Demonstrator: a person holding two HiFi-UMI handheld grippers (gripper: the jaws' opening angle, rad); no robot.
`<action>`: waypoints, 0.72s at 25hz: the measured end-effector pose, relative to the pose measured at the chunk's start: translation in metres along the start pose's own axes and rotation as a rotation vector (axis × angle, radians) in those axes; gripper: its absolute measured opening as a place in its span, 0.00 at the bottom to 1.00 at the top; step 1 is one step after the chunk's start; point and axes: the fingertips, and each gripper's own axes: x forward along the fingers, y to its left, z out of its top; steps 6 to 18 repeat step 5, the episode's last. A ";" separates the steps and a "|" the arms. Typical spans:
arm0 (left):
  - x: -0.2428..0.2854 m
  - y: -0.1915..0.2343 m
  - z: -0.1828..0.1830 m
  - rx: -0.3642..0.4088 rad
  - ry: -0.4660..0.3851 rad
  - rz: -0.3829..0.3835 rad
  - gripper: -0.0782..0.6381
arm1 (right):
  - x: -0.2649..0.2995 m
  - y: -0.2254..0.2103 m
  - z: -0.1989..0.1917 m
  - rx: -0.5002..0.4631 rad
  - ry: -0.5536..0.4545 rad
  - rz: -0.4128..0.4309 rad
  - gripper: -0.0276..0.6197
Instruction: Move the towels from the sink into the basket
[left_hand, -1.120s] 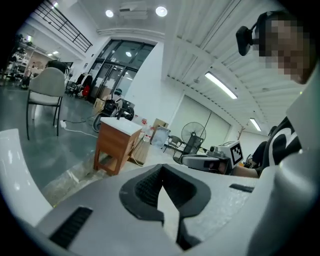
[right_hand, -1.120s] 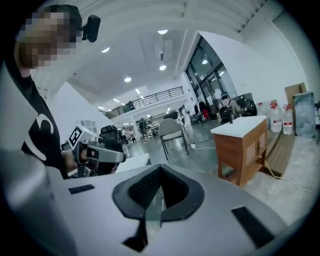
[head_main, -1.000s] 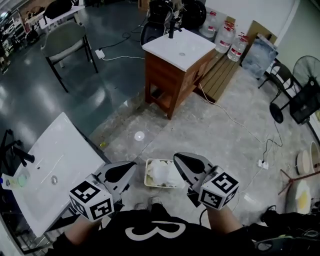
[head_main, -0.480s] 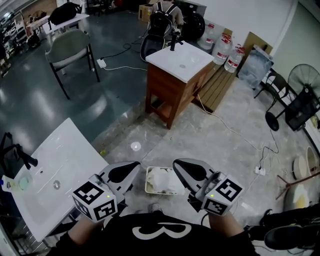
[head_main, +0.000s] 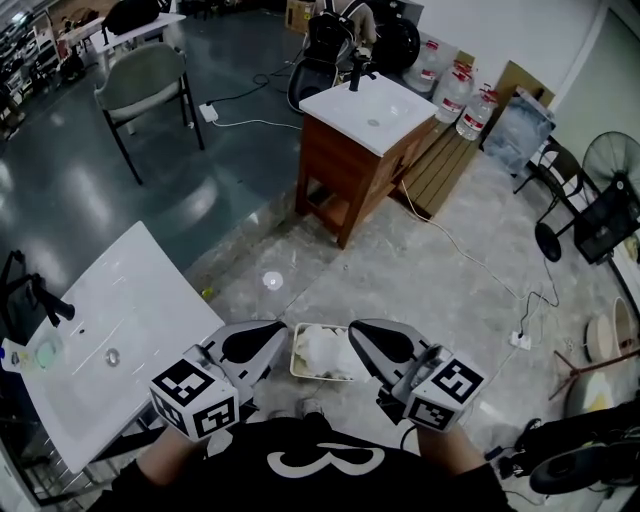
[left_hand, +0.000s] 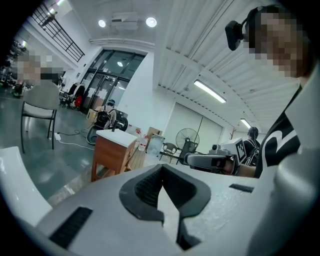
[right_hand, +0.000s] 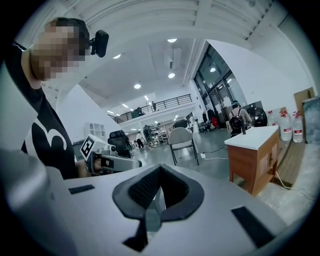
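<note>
Left tongs (head_main: 268, 332) pressed together, nothing pinched. Right tongs (head_main: 362, 334) pressed together too, empty. I hold both low in front of my chest, side by side with a gap between, tips pointing away from me. The basket (head_main: 296, 362) sits on the floor, and from the head view it shows in the gap between the two tips. White towels (head_main: 320, 346) lie heaped inside it. White sink (head_main: 120, 300) on my left, near the left tongs, with a black faucet (head_main: 45, 302) at its far edge. Farther off are a wooden sink cabinet (head_main: 345, 160), a grey chair (head_main: 145, 78) and water bottles (head_main: 472, 105) by the wall.
</note>
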 end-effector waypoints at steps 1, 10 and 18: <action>0.001 0.001 -0.002 -0.001 0.001 0.000 0.12 | 0.001 -0.001 -0.002 0.003 0.002 0.001 0.05; 0.006 0.007 -0.007 0.004 0.015 0.002 0.12 | 0.007 -0.005 -0.008 0.009 0.007 0.006 0.05; 0.006 0.007 -0.007 0.004 0.015 0.002 0.12 | 0.007 -0.005 -0.008 0.009 0.007 0.006 0.05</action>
